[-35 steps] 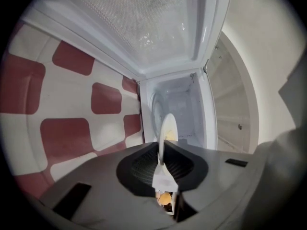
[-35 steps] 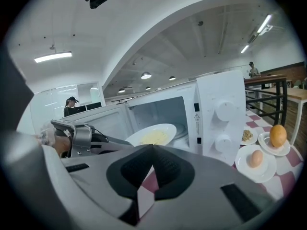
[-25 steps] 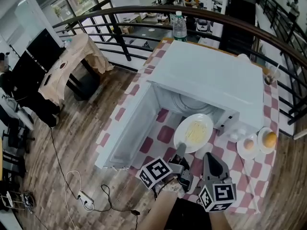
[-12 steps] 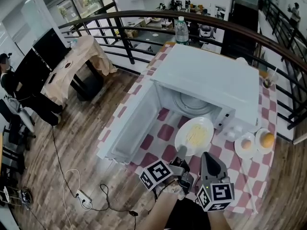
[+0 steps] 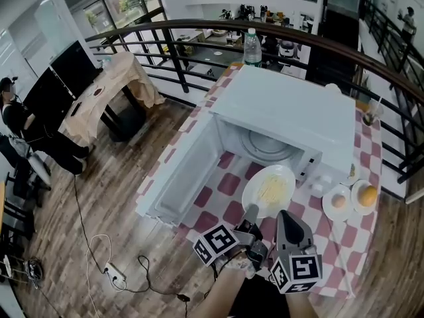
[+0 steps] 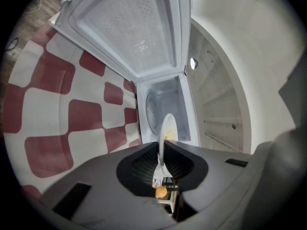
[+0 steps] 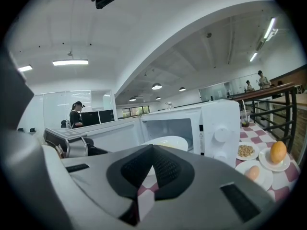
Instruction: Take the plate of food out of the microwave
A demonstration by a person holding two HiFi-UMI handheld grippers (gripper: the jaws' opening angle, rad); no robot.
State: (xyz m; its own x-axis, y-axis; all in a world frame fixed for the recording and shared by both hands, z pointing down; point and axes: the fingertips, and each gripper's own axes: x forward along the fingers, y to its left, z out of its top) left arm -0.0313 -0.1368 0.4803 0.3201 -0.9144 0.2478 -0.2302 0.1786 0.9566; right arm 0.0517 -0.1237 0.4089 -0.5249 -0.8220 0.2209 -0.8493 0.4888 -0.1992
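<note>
beside the railing (image 5: 199,24), over checked tablecloth (image 5: 228,185), left hand-held gripper (image 5: 250,211) pinches plate (image 5: 268,191), right hand-held gripper (image 5: 285,216) closed.

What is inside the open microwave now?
Only the round turntable shows on the floor of the microwave. The plate of food is outside, before the opening, its rim clamped in the left gripper. The cavity's ceiling and upper part are covered by the microwave's top.

In the head view the plate's (image 5: 268,189) near rim lies hidden under the left gripper's (image 5: 250,212) tip, and its pale food (image 5: 271,187) is too small to name. The microwave's (image 5: 285,108) top covers most of its chamber. The forearms (image 5: 228,290) are cut off by the bottom edge.
</note>
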